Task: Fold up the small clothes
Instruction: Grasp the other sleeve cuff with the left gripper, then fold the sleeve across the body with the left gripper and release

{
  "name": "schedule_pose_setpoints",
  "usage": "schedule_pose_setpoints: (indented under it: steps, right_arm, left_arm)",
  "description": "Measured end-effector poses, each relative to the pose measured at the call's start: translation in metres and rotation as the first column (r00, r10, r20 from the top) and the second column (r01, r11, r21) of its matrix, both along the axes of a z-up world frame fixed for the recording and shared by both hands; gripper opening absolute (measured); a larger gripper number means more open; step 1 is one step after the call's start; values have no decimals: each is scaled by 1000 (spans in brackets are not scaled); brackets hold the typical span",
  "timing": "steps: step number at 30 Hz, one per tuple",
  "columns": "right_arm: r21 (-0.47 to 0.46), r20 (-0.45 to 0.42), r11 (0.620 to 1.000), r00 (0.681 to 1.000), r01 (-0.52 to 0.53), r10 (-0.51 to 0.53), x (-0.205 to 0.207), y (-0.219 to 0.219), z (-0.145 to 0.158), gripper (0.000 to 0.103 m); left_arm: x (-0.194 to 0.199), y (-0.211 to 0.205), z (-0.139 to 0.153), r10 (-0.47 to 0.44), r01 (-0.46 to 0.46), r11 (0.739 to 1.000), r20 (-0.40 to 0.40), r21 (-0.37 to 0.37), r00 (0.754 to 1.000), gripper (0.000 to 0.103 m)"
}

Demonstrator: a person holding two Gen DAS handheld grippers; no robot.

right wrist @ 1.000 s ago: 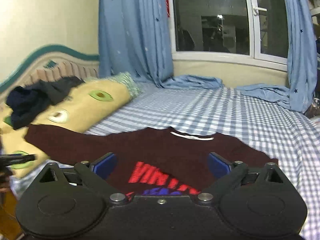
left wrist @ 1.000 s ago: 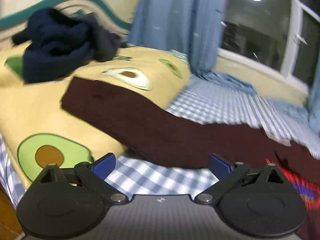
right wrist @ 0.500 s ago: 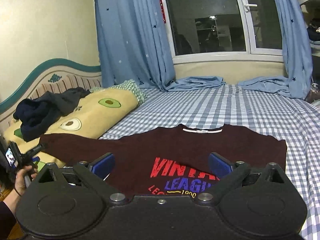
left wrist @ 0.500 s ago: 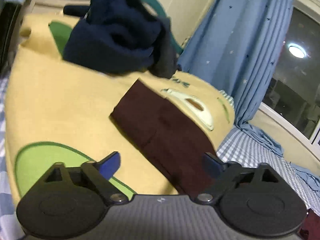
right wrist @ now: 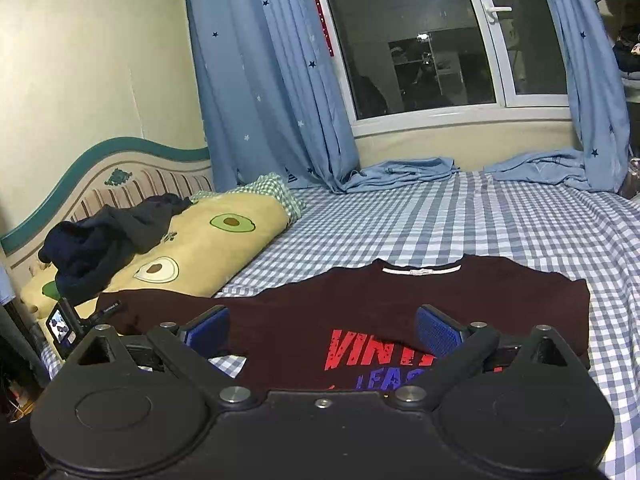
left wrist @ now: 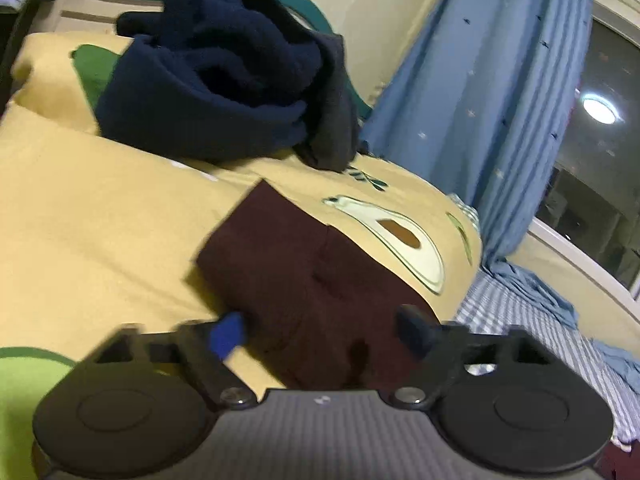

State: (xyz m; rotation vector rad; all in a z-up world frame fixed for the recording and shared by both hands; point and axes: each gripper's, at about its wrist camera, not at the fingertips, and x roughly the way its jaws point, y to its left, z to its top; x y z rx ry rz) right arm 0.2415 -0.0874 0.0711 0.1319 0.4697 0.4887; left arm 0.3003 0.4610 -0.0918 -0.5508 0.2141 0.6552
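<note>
Maroon shirt (right wrist: 400,308) lies flat on the checked bed (right wrist: 460,220), one sleeve (left wrist: 304,280) draped over the yellow pillow (left wrist: 100,220). Left gripper (left wrist: 320,332) straddles that sleeve, fingers spread; right gripper (right wrist: 322,328) hovers, released.

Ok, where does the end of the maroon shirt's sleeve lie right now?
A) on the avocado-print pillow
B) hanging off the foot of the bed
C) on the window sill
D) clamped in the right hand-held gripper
A: the maroon shirt's sleeve lies flat across the yellow avocado-print pillow, between the open fingers of the left hand-held gripper.
</note>
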Motion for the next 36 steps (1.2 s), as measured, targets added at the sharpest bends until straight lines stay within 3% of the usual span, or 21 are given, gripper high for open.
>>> schedule_pose_setpoints:
  steps: [1,4,6,10,17,22,28,32,36]
  right_arm:
    - [-5,4,1000,1000,5,-5,-1,-2,1,99]
    - [-18,8,999,1000,27,-27,-2,-8,1,99]
    - [-6,-2,999,999,39,-39,-2,-13,-1,99]
    - [14,-17,999,998,53,-52,-3,-23,-6,99]
    - [40,-14,996,997,78,-77,-12,-49,-10,99]
    - [79,-26,989,992,124,-123,-23,-83,-17,99]
    - [132,-64,977,985,169,-162,-42,-136,-36,99]
    - [149,-82,967,977,207,-197,-63,-175,-44,99]
    - [154,-96,953,964,261,-249,-88,-212,-48,99]
  left_arm:
    - [-3,3,1,5,-5,1000,10,-16,1000,45]
    - [-10,14,1,-17,21,996,46,-88,999,26]
    - [-14,15,4,-28,33,995,55,-95,998,24]
    - [-17,-7,25,-56,56,998,52,-4,997,20]
    - [-3,-85,109,-196,174,966,100,193,976,19]
    - [40,-171,175,-357,310,899,108,310,928,18]
    - [125,-314,216,-516,452,777,31,437,856,18]
    - [191,-429,187,-567,549,677,-127,490,814,18]
    - [245,-534,103,-567,657,598,-338,459,751,19]
